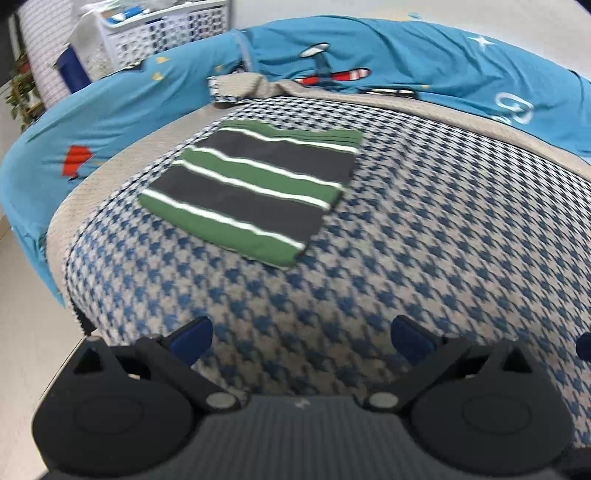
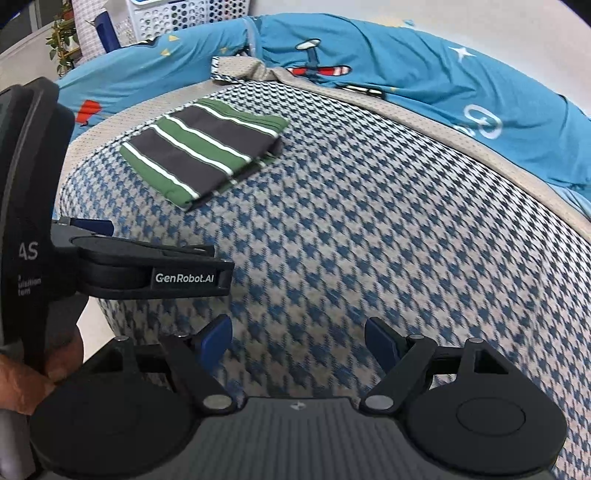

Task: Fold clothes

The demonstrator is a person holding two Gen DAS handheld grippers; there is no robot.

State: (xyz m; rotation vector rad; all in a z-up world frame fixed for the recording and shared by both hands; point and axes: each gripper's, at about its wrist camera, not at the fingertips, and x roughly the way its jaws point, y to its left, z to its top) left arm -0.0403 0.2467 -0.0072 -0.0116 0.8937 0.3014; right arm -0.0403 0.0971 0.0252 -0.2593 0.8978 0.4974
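A striped garment (image 1: 255, 188) in green, dark grey and white lies folded into a flat rectangle on the houndstooth blanket (image 1: 424, 240). The right wrist view shows the same garment (image 2: 203, 147) at upper left, its folded layers visible at the near corner. My left gripper (image 1: 301, 341) is open over the blanket, well short of the garment, with nothing between its blue pads. My right gripper (image 2: 298, 341) is also open and empty above the blanket (image 2: 369, 221). The left gripper's body (image 2: 147, 269) appears at the left of the right wrist view, held by a hand (image 2: 33, 373).
A blue bedsheet (image 1: 424, 55) with plane prints covers the bed behind the blanket. White perforated baskets (image 1: 159, 29) and a potted plant (image 1: 22, 92) stand beyond the bed at the far left. The blanket's near left edge (image 1: 74, 295) drops to pale floor.
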